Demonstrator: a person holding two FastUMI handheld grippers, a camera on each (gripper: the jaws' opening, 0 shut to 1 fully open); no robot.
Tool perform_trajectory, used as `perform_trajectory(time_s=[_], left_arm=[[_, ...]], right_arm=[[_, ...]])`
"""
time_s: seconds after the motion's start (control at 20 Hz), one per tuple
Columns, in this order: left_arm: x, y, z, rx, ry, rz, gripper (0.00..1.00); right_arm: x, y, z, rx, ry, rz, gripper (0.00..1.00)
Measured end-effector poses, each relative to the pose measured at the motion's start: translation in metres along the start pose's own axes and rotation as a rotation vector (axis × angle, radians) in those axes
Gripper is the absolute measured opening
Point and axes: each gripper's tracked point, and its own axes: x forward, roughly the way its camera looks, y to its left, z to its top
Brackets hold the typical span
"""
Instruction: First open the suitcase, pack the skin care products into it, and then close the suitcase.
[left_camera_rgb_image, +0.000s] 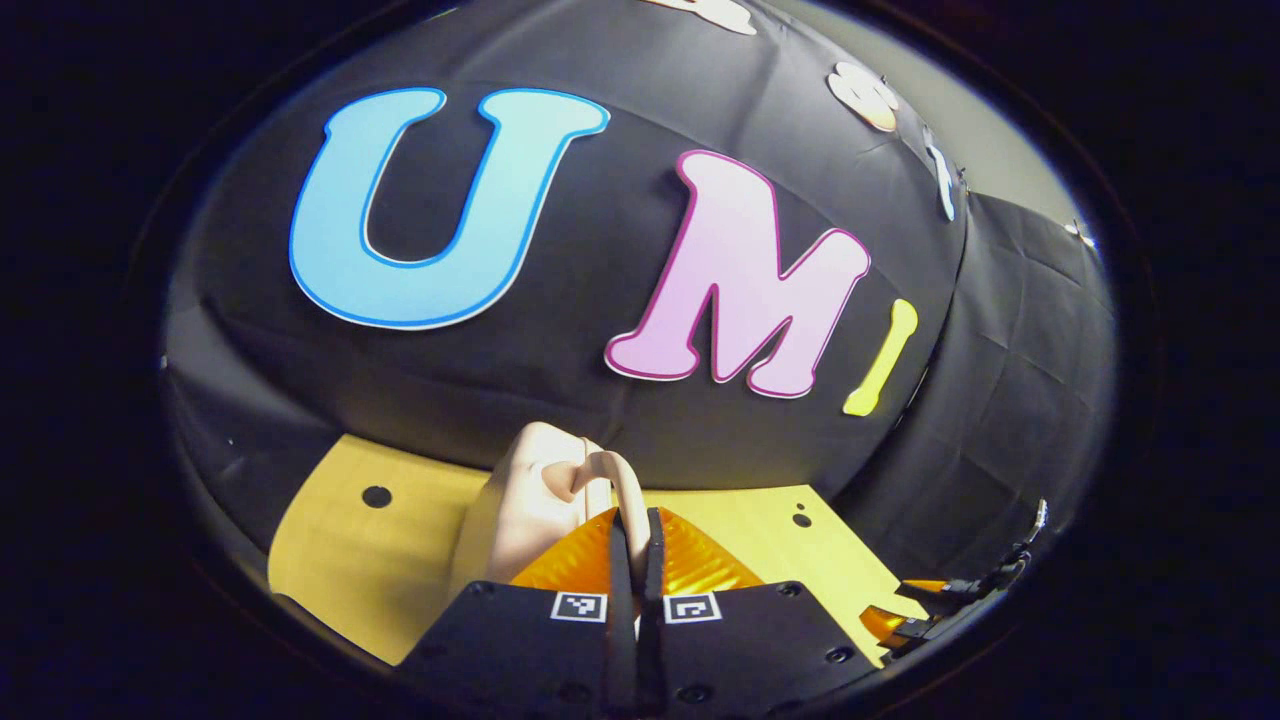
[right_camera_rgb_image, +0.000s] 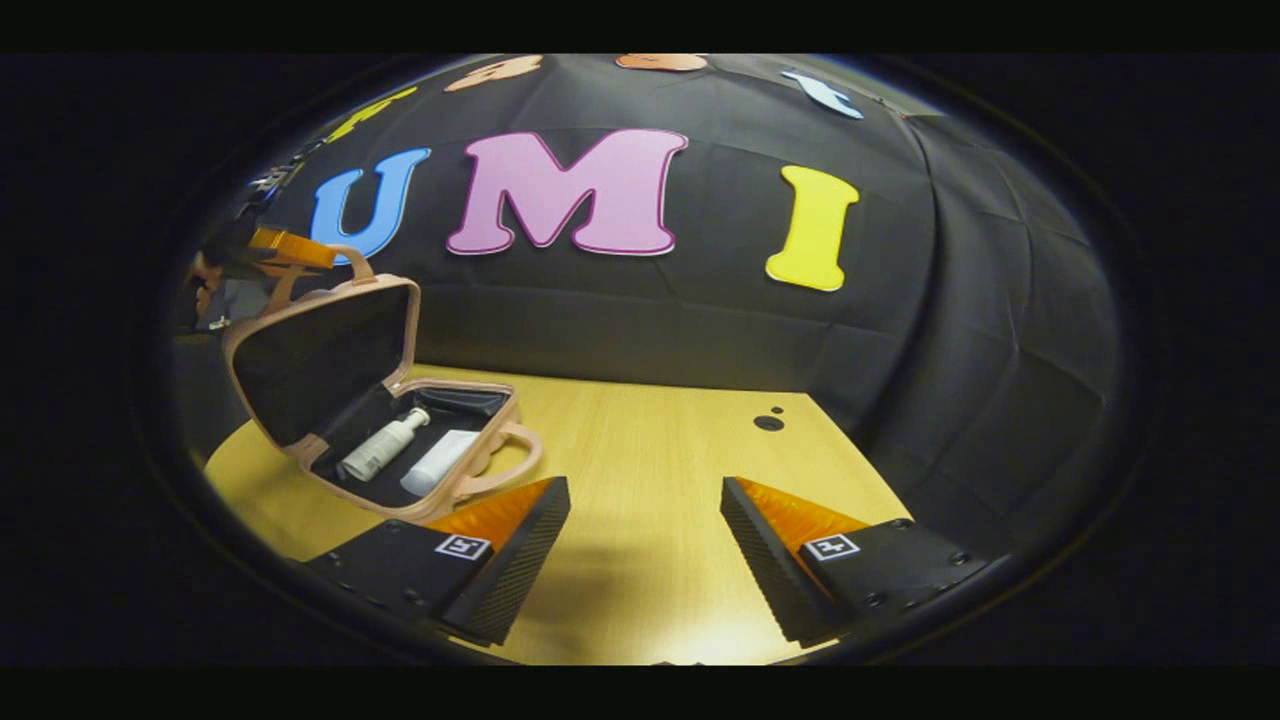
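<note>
The pale pink suitcase (right_camera_rgb_image: 400, 500) lies open at the left of the wooden table, its lid (right_camera_rgb_image: 320, 360) standing up and its inside lined in black. A white pump bottle (right_camera_rgb_image: 385, 445) and a white tube (right_camera_rgb_image: 440, 462) lie side by side in the lower half. My left gripper (left_camera_rgb_image: 637, 516) is shut on the lid's handle (left_camera_rgb_image: 622, 480), with the lid's pink shell (left_camera_rgb_image: 530, 500) just beyond the fingers. From the right gripper view the left gripper (right_camera_rgb_image: 290, 250) sits at the lid's top edge. My right gripper (right_camera_rgb_image: 645, 490) hangs open over bare table, right of the case.
The wooden table (right_camera_rgb_image: 660, 450) has small dark holes (right_camera_rgb_image: 768, 422) near its far right corner and another hole (left_camera_rgb_image: 376, 496) on the left side. Black cloth walls close in behind and to the right. The right gripper (left_camera_rgb_image: 935, 605) shows low at the right in the left gripper view.
</note>
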Motion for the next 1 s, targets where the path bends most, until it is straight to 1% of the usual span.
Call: perform_trajectory(time_s=[0.1, 0.15, 0.25, 0.45, 0.6, 0.65, 0.7, 0.75, 0.8, 0.85, 0.9, 1.0], left_arm=[[0.019, -0.033, -0.028, -0.084, 0.017, -0.055, 0.07], [0.031, -0.047, -0.047, -0.099, 0.032, -0.065, 0.06], [0.054, -0.068, -0.083, -0.093, 0.063, -0.064, 0.06], [0.104, -0.092, -0.157, -0.067, 0.158, -0.004, 0.06], [0.126, -0.091, -0.208, 0.047, 0.214, 0.075, 0.06], [0.130, -0.092, -0.220, 0.065, 0.224, 0.088, 0.06], [0.132, -0.092, -0.223, 0.088, 0.205, 0.107, 0.06], [0.132, -0.092, -0.224, 0.112, 0.192, 0.129, 0.08], [0.131, -0.093, -0.228, 0.120, 0.196, 0.145, 0.11], [0.130, -0.093, -0.229, 0.109, 0.183, 0.161, 0.19], [0.129, -0.096, -0.228, 0.070, 0.164, 0.157, 0.28], [0.117, -0.103, -0.217, -0.036, 0.113, 0.137, 0.30]], right_arm=[[0.005, -0.015, -0.002, -0.003, 0.003, -0.009, 0.97], [0.007, -0.022, -0.003, 0.002, 0.006, -0.007, 0.97], [0.012, -0.038, -0.002, 0.009, 0.007, -0.003, 0.97], [0.022, -0.070, -0.002, -0.005, 0.008, 0.010, 0.97], [0.025, -0.088, -0.005, 0.018, 0.011, 0.031, 0.97], [0.027, -0.091, -0.007, 0.017, 0.013, 0.038, 0.97], [0.026, -0.096, -0.009, 0.008, 0.014, 0.039, 1.00], [0.025, -0.099, -0.010, 0.001, 0.013, 0.038, 0.97], [0.022, -0.101, -0.008, -0.003, 0.004, 0.035, 0.97], [0.019, -0.102, -0.006, -0.005, -0.002, 0.030, 0.97], [0.014, -0.102, -0.004, -0.007, -0.010, 0.023, 0.97], [0.002, -0.102, 0.005, 0.003, -0.031, 0.004, 0.97]])
